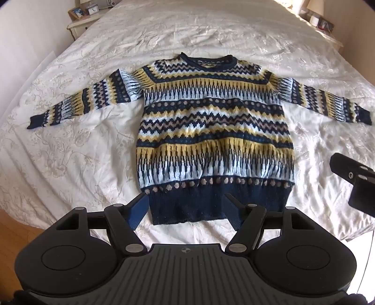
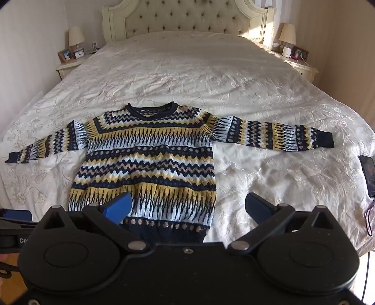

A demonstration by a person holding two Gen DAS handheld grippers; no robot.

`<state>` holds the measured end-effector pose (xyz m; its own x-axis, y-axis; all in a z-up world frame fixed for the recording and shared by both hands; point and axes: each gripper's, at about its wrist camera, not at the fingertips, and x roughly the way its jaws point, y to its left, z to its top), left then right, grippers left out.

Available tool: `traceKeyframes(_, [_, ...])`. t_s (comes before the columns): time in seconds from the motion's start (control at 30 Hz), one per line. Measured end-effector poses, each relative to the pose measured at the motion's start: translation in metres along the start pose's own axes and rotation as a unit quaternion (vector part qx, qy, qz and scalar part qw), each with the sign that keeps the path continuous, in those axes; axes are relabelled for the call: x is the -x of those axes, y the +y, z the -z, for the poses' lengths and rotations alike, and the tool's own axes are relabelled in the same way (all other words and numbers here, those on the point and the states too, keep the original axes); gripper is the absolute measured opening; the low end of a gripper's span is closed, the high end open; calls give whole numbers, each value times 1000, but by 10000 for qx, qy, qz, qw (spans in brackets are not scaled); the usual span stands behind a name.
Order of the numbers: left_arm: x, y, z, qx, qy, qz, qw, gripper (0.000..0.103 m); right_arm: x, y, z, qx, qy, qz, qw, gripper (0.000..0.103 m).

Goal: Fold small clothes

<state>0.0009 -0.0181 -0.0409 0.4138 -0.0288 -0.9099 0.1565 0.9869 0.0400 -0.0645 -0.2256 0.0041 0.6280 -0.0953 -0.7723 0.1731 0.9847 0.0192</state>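
A: What's the room like?
B: A bedroom: cream floral bedspread [image 2: 187, 77], tufted headboard [image 2: 185, 18], lamps on both nightstands.
A: And the patterned sweater [image 1: 211, 131]?
B: Flat on the bedspread, sleeves outspread. Left gripper [image 1: 187, 211] and right gripper [image 2: 187, 206] both stand apart, gripping nothing.

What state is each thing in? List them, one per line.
Patterned knit sweater: unfolded, flat on the bed, front up, sleeves spread out.
Left hand-held gripper: open, above the navy hem, gripping nothing.
Right hand-held gripper: wide open, empty.
Bedspread: wrinkled, covering the bed.
Bedside lamps: look unlit.
Phone: lying on the bed's right edge.
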Motion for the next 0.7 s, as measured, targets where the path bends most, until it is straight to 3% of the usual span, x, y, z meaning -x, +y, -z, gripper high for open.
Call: traceKeyframes(0.7, [-9,-3,0,68,73,44,9999,68,-7,-4,2,-5,2,-64,10000,102])
